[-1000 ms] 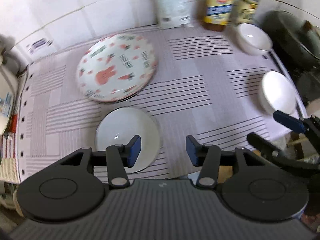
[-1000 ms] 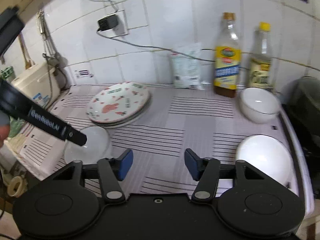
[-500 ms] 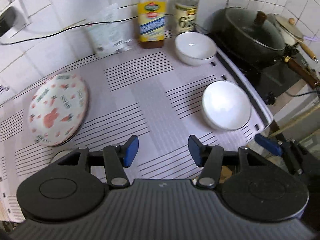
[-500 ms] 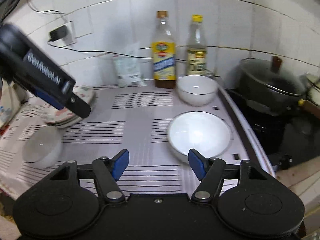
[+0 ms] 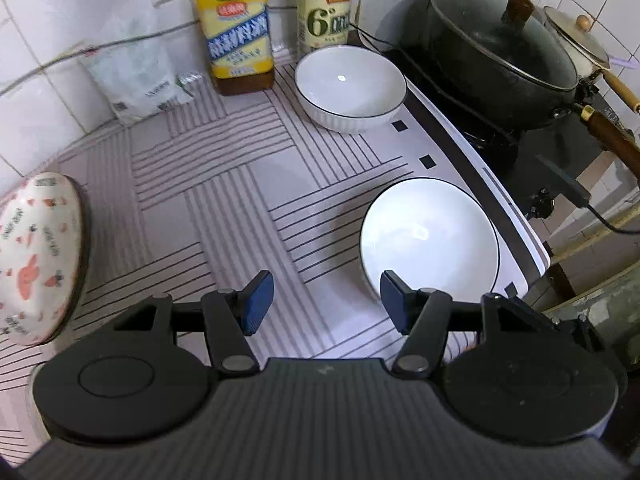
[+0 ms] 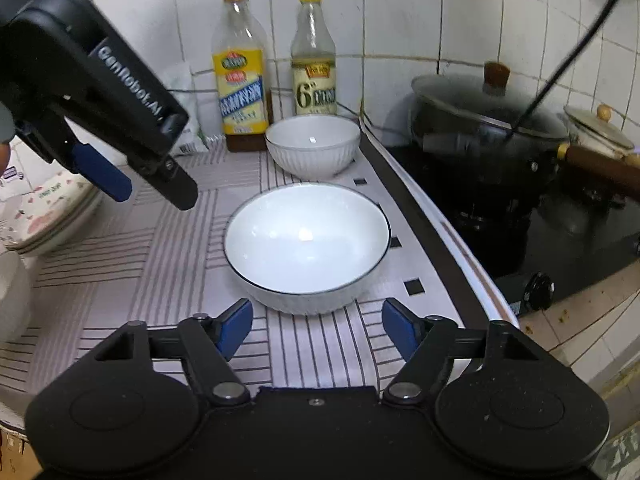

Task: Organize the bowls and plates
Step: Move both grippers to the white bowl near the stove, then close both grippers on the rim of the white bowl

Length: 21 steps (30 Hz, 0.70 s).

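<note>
- Striped grey-white mat (image 5: 224, 184) covers the counter, thin black line blocks, small black squares along its right edge.
- Black lidded pot (image 5: 500, 52) on the stove, right of the mat; cream pan lid with a wooden knob behind it.
- Left gripper (image 5: 326, 300): blue pads wide apart, holding nothing, hovering over the mat with its right pad just over the near bowl's rim. In the right wrist view its black body reads "GenRobot.AI".
- Right gripper (image 6: 318, 326): fingers spread wide, empty, just in front of the near bowl.
- Near bowl (image 6: 306, 246): white, thin dark rim, upright on the mat by its right edge.
- Patterned plates (image 5: 38, 258): stacked at the mat's far left, pink rabbit and carrot print, small writing too blurred to read.
- Far bowl (image 5: 350, 88): white, ribbed outside, dark rim, at the back just beside the bottles.
- Yellow-label bottle (image 6: 242, 72): blue band with Chinese text, dark liquid at the bottom.
- Clear bottle (image 6: 314, 54): yellow cap, label shows a big "6".
- White packet (image 5: 138, 78) leans on the wall tiles, print unreadable.
</note>
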### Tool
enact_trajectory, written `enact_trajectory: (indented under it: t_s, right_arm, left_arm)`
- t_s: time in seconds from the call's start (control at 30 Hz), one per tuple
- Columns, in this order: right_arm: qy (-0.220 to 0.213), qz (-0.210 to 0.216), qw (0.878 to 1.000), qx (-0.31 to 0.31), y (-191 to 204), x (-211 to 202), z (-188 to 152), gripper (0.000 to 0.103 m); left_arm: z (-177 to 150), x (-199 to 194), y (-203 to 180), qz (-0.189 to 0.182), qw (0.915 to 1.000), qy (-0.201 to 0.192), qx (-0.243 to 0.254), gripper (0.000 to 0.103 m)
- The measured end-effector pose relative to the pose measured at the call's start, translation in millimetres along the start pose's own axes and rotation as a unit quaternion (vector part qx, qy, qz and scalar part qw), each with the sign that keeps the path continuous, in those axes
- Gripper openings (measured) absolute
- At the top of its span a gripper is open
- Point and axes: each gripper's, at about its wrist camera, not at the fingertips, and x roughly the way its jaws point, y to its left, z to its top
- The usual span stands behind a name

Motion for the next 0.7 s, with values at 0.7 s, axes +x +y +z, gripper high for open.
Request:
enact_trajectory:
  t_s: [0.7]
  right_arm:
    - [-0.001,0.005,1.0,-0.013,4,70,-4,0.095]
  left_arm:
    - [15,84,-17,-0.012,0.9978,0.063,0.02,0.053]
